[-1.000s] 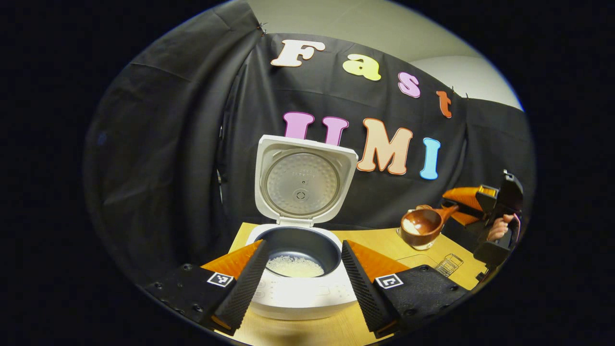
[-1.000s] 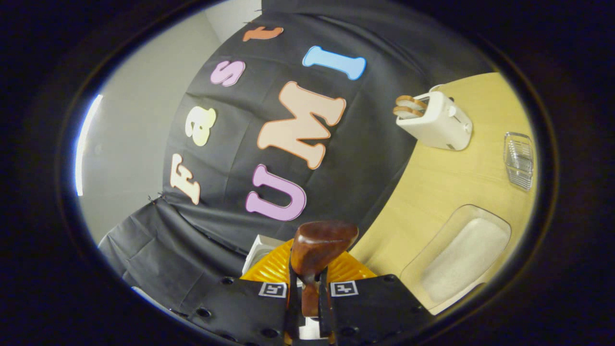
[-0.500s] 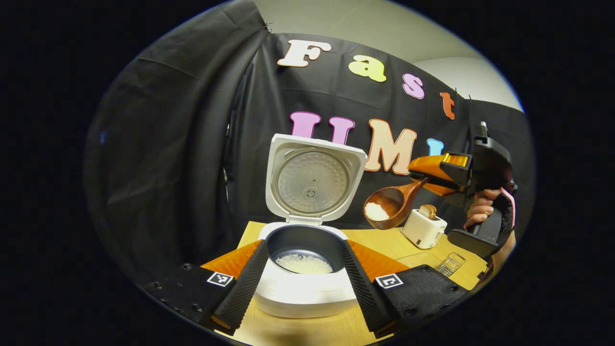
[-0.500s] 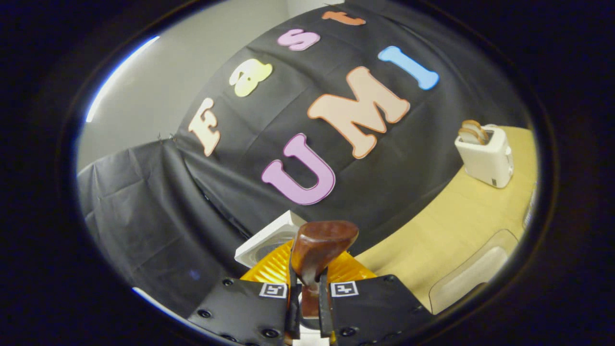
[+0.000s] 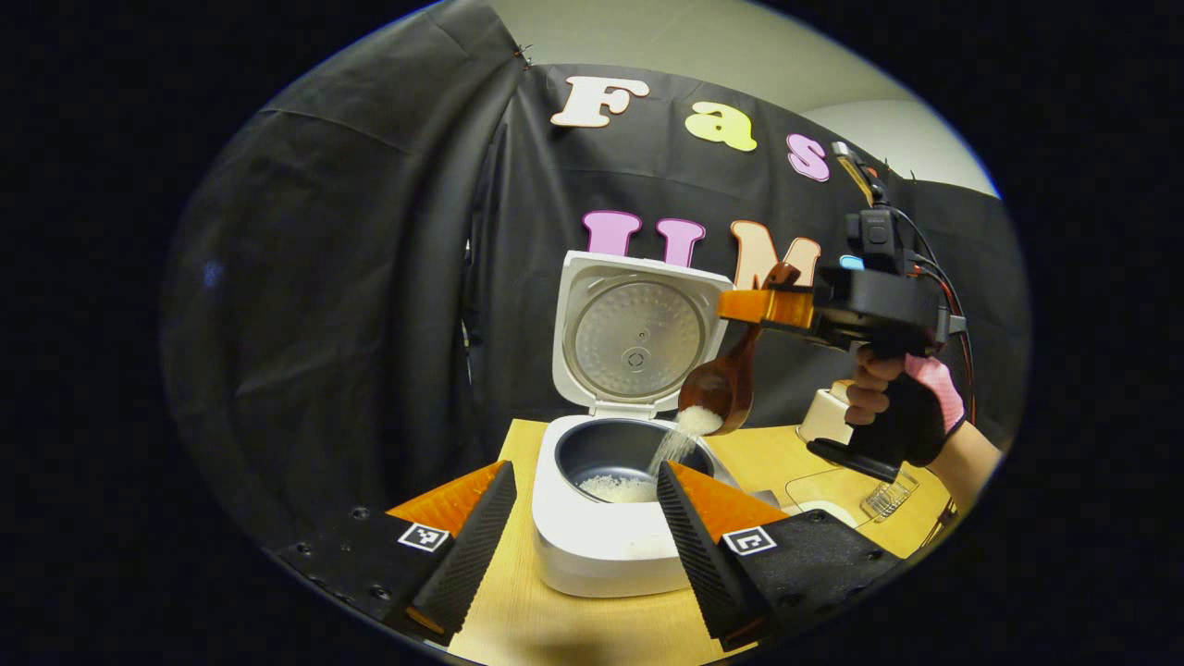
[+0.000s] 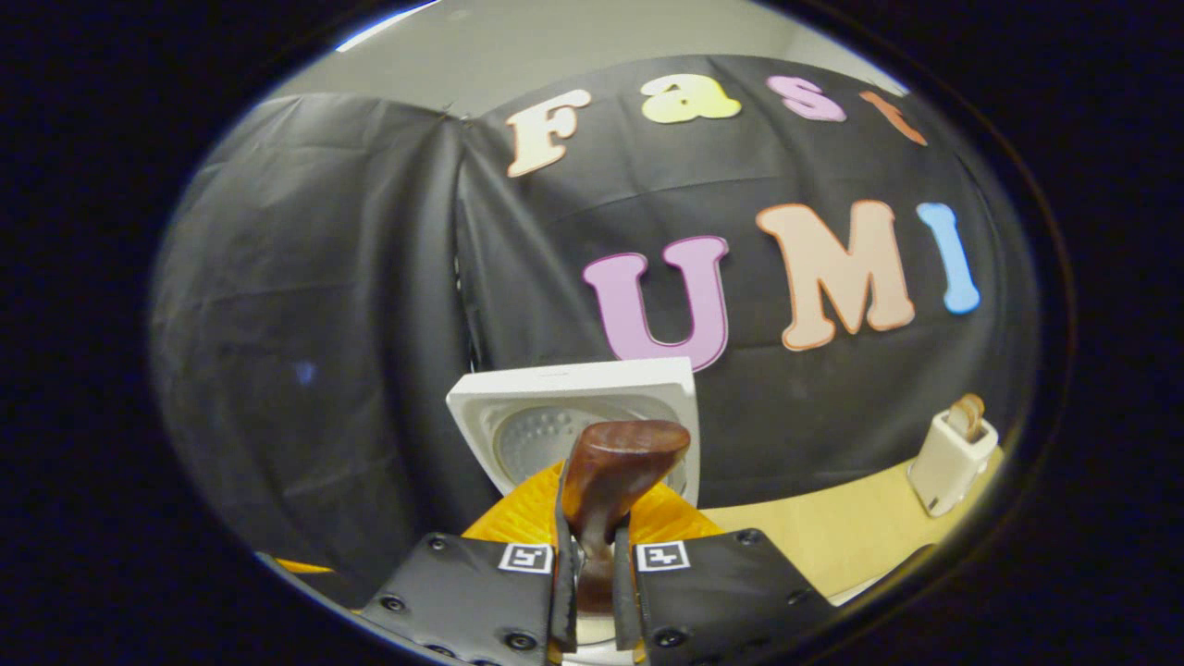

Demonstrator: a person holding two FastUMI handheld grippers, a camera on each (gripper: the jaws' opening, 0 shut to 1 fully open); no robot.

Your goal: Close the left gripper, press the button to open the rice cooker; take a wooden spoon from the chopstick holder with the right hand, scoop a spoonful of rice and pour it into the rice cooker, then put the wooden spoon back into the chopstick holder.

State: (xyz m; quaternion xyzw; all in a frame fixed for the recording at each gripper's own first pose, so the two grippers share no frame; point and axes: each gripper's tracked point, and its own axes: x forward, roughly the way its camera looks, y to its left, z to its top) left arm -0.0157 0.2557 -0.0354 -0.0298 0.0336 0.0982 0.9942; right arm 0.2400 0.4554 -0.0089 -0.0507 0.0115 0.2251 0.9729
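So the light wooden tabletop (image 5: 518, 606) runs across the bottom of the left gripper view, around 6 o'clock, and shows again at 4 o'clock in the right gripper view. A small white boxy toaster (image 6: 953, 462) stands on it at 4 o'clock there, near the back edge, with a brown slice of toast (image 6: 968, 414) poking out the top. In the left gripper view, a little clear ribbed container (image 5: 886, 498) sits on the table at 4 o'clock. A wrinkly black cloth backdrop (image 5: 324, 277) hangs behind everything, with a pale plain wall (image 5: 703, 46) above it at 12.
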